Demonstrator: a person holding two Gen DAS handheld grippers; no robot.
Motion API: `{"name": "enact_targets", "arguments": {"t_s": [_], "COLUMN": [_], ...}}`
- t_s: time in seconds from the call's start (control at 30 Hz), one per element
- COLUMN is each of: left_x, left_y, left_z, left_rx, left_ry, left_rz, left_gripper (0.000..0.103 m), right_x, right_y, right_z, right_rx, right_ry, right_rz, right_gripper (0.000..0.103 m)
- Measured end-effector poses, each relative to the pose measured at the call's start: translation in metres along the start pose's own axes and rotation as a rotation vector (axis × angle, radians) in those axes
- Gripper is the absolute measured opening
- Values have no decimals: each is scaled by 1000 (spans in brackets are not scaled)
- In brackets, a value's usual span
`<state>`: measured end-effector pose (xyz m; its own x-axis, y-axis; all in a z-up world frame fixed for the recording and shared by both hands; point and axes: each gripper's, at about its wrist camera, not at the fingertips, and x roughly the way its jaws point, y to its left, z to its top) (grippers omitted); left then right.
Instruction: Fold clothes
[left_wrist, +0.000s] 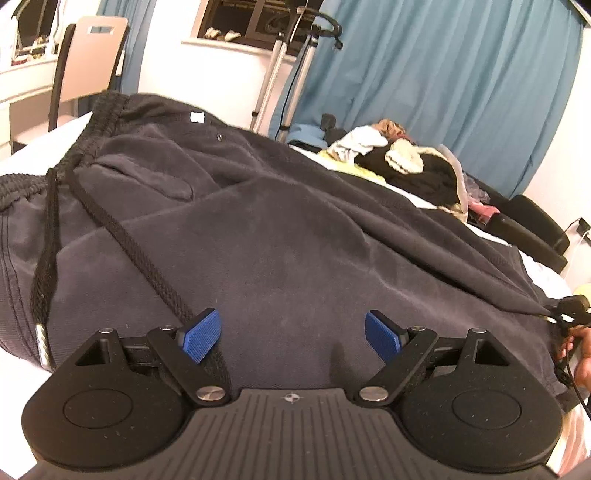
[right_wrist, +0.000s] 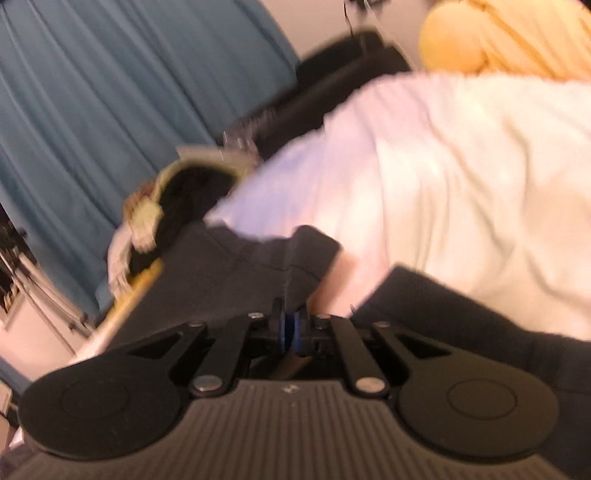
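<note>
Dark grey sweatpants (left_wrist: 280, 229) lie spread on the white bed (left_wrist: 33, 155), waistband and black drawstring (left_wrist: 122, 236) at the left. My left gripper (left_wrist: 293, 336) hovers low over the fabric, open, its blue pads (left_wrist: 201, 338) wide apart with nothing pinched between them. In the blurred right wrist view my right gripper (right_wrist: 290, 328) is shut on a fold of the sweatpants' leg end (right_wrist: 258, 273), the cloth rising from between the pads. At the far right edge of the left wrist view the right gripper (left_wrist: 570, 308) pinches that pointed corner of cloth, with a hand (left_wrist: 583, 354) below it.
A pile of mixed clothes (left_wrist: 402, 162) sits on the bed behind the sweatpants. Blue curtains (left_wrist: 443, 81) hang behind, with a metal stand (left_wrist: 277, 66) and a chair (left_wrist: 88, 62) at the back left. A yellow pillow (right_wrist: 498, 33) lies beyond the white sheet (right_wrist: 461, 177).
</note>
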<state>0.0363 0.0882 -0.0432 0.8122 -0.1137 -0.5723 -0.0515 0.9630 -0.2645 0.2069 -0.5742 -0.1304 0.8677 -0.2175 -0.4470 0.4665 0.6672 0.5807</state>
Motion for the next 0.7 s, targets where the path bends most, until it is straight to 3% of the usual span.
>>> {"name": "enact_targets", "arguments": {"t_s": [0.2, 0.33, 0.43, 0.47, 0.7], "left_x": [5, 7, 3, 2, -13], "left_y": [0, -1, -1, -1, -4], "left_z": [0, 2, 3, 3, 6], "left_rx": [11, 15, 17, 18, 64], "left_ry": [-9, -6, -18, -22, -32], "left_rz": [45, 44, 45, 46, 20], "left_gripper": [88, 88, 88, 88, 89], "right_x": [-6, -19, -35, -43, -99], "right_y": [-12, 6, 16, 20, 51], "right_z": [2, -3, -2, -1, 9], "right_rx": [38, -135, -130, -147, -196], "right_ry": [11, 12, -1, -6, -57], "right_rz": [-22, -109, -101, -136, -30], "right_gripper": [6, 27, 42, 43, 44]}}
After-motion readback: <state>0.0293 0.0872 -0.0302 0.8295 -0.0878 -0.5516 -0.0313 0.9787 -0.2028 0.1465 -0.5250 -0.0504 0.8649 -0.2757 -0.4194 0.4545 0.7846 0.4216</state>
